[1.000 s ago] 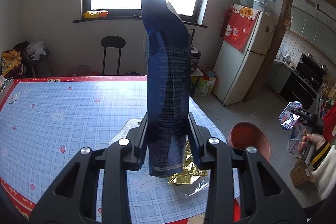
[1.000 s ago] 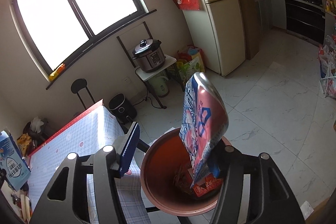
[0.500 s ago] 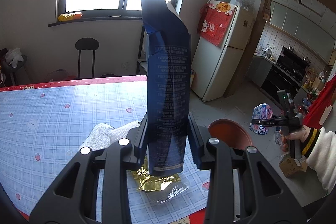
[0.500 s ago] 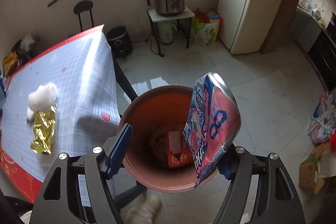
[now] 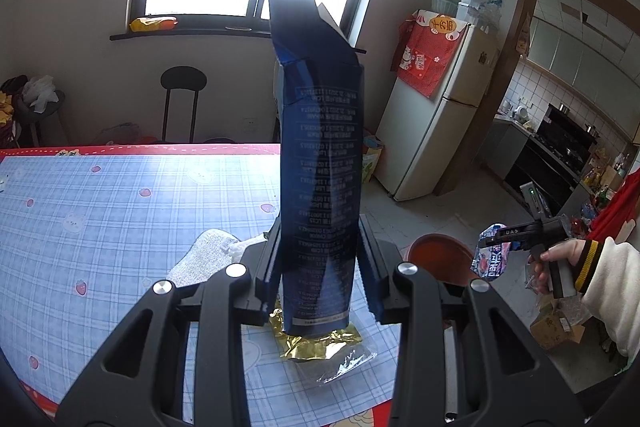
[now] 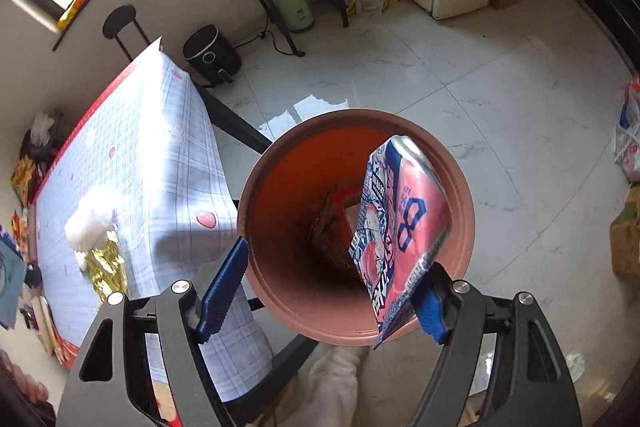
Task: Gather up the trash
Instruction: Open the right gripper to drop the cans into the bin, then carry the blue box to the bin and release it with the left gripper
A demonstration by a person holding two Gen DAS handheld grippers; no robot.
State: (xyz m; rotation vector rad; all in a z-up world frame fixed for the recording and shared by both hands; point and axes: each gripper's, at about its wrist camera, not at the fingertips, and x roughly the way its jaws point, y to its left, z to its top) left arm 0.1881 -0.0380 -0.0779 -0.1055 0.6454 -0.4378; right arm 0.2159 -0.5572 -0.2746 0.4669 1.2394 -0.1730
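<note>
The right hand-held gripper (image 6: 324, 291) hangs pointing steeply down over the round reddish-brown bin (image 6: 456, 163) that stands on the floor just off the counter's edge, and its jaws are opening: the left blue pad stands well clear, while the pink-and-blue snack bag (image 6: 400, 227) leans against the right pad only, no longer pinched from both sides. Judging by that position, the bag is being let go so that it falls into the bin, where some red and brown wrappers already lie at the bottom. Large blue characters resembling "B" or "8" show on the bag's pink face; the rest of its print is too small to read. The left hand-held gripper (image 5: 320, 275) pinches a tall dark-blue carton (image 5: 320, 155) low on its body and holds it upright above the counter (image 5: 100, 207), probably waiting its turn for the bin. The carton's side carries rows of fine white print, seen upside down and too small to make out. Beneath it, near the counter's near edge, lie a crumpled gold foil wrapper (image 5: 320, 341) with a clear plastic piece, and just beyond them a white crumpled tissue (image 5: 204, 255), both still to be collected. In the left view the right gripper's body shows lettering that looks like "DAS".
</note>
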